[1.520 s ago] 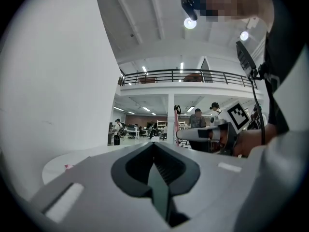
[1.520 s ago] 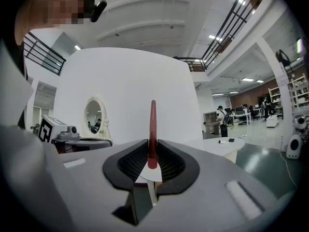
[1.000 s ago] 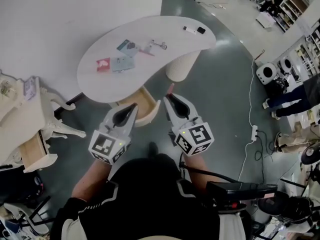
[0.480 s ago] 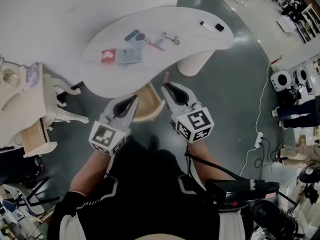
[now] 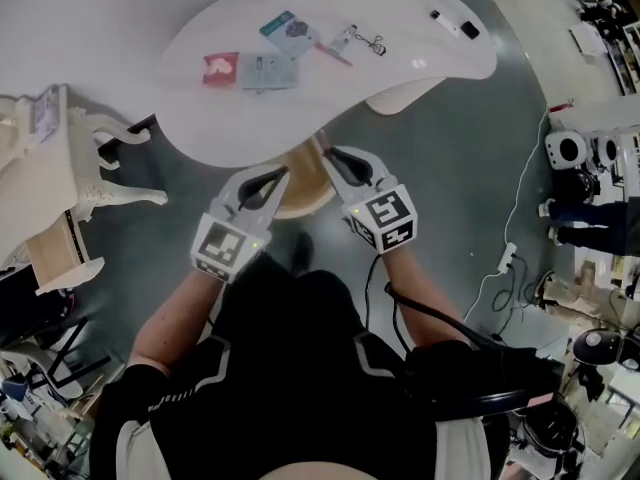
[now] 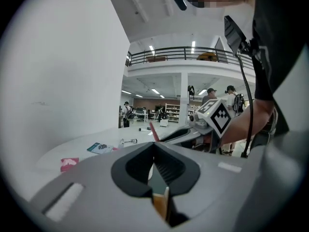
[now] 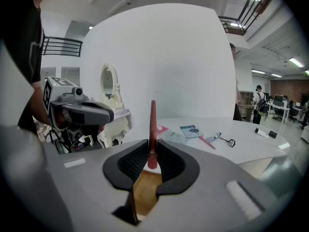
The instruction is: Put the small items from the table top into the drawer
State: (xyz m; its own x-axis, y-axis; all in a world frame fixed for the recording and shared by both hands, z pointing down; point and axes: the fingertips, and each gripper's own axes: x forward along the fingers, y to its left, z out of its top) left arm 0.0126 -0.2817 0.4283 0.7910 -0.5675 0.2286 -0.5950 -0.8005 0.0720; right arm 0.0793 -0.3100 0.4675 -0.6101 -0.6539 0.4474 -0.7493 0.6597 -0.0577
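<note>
My right gripper (image 7: 152,151) is shut on a thin red tapered stick (image 7: 152,124) that points upward out of its jaws. It hovers over the open wooden drawer (image 5: 300,206) under the near edge of the white table (image 5: 200,128). The left gripper (image 5: 274,176) hangs beside it over the same drawer, shut with nothing between its jaws. On the table top lie a red packet (image 5: 221,68), a grey card (image 5: 268,71), a blue card (image 5: 288,26), a clip with a red strip (image 5: 352,42) and two small black and white items (image 5: 455,23).
A white ornate dresser (image 5: 55,183) with an oval mirror (image 7: 110,88) stands left of the table. The table's ribbed pedestal (image 5: 400,96) is behind the drawer on the right. Cables and a power strip (image 5: 508,260) lie on the grey floor at the right.
The view has come closer to the table. Both grippers have moved forward and now hang over the open drawer. The right one has kept the red stick throughout.
</note>
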